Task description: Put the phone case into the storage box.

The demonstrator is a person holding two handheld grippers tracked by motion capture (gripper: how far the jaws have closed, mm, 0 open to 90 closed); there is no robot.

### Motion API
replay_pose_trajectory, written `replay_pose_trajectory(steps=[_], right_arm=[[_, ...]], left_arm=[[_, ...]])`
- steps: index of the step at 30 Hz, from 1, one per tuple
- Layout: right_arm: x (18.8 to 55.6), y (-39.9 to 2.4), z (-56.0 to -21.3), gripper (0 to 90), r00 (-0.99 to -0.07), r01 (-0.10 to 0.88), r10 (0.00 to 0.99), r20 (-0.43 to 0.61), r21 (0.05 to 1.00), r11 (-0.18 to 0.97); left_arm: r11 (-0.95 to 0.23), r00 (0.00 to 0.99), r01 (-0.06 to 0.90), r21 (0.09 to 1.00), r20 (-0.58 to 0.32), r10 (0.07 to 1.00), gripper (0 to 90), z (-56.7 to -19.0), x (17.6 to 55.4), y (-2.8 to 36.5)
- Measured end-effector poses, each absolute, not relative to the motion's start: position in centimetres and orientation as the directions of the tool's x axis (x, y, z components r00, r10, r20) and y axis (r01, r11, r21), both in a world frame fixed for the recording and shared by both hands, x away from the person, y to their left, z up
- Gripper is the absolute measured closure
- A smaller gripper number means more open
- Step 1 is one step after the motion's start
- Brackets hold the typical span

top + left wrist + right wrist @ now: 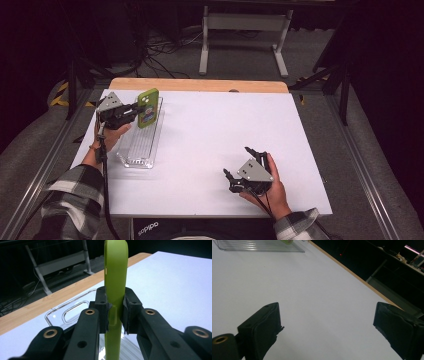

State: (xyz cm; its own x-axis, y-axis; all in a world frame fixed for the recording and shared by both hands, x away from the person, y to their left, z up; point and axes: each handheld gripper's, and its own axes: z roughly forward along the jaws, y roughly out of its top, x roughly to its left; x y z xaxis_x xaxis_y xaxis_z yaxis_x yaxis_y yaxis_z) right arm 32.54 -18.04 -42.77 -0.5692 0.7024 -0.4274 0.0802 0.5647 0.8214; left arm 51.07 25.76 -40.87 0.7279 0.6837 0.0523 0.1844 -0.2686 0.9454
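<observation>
High view: one person's two forearms in plaid sleeves enter from the bottom edge, the sleeves cut off by the frame. The left gripper (131,111) holds one green phone case (148,107) on edge above the far end of one clear ribbed tray (137,150), which lies at the left of the white table top (210,135). The case's printed face carries a small coloured picture too small to read. The lower edge of the case and the tray floor beneath it cannot be separated at this size, so whether they touch cannot be told. The right gripper (240,165) rests near the table's front edge, well apart from tray and case, jaws spread wide with nothing between them.

Left gripper view: the case (115,277) is seen edge-on as a narrow upright green strip, both black jaws pressed against its two faces. Its top and bottom are cut off by the frame. Behind the jaws, the tray's clear rim (75,312) shows a rounded slot, a detail lost in the high view.

Right gripper view: two jaws stand far apart over bare white surface. At the top edge, a strip of the tray (259,246) and a sliver of green appear, both cut off. The table's wooden border (352,272) runs diagonally.
</observation>
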Motion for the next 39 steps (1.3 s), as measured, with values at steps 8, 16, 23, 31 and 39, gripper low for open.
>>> replay_pose_trajectory(steps=[8, 16, 23, 31, 39], right_arm=[[32.6, -17.8, -43.0, 8.1, -0.571, 0.086, 0.695, -0.436, 0.811, 0.579], [32.6, -17.5, -43.1, 8.2, -0.565, 0.086, 0.685, -0.460, 0.793, 0.603], [32.1, -16.9, -42.8, 8.7, -0.553, 0.065, 0.666, -0.500, 0.771, 0.633], [32.0, -16.8, -42.9, 8.8, -0.556, 0.068, 0.663, -0.502, 0.767, 0.638], [32.1, -16.7, -43.1, 8.8, -0.557, 0.071, 0.653, -0.513, 0.755, 0.652]], left_arm=[[-0.256, 0.716, 0.196, 0.946, 0.040, 0.697, 77.5, -41.5, 51.8, 25.8], [-0.270, 0.690, 0.201, 0.942, 0.059, 0.721, 77.3, -41.4, 53.1, 25.9], [-0.275, 0.677, 0.228, 0.934, 0.050, 0.734, 77.3, -41.3, 54.5, 26.0], [-0.286, 0.616, 0.240, 0.928, 0.083, 0.784, 74.7, -41.5, 55.1, 26.4], [-0.306, 0.578, 0.251, 0.918, 0.111, 0.808, 68.7, -41.8, 55.3, 26.7]])
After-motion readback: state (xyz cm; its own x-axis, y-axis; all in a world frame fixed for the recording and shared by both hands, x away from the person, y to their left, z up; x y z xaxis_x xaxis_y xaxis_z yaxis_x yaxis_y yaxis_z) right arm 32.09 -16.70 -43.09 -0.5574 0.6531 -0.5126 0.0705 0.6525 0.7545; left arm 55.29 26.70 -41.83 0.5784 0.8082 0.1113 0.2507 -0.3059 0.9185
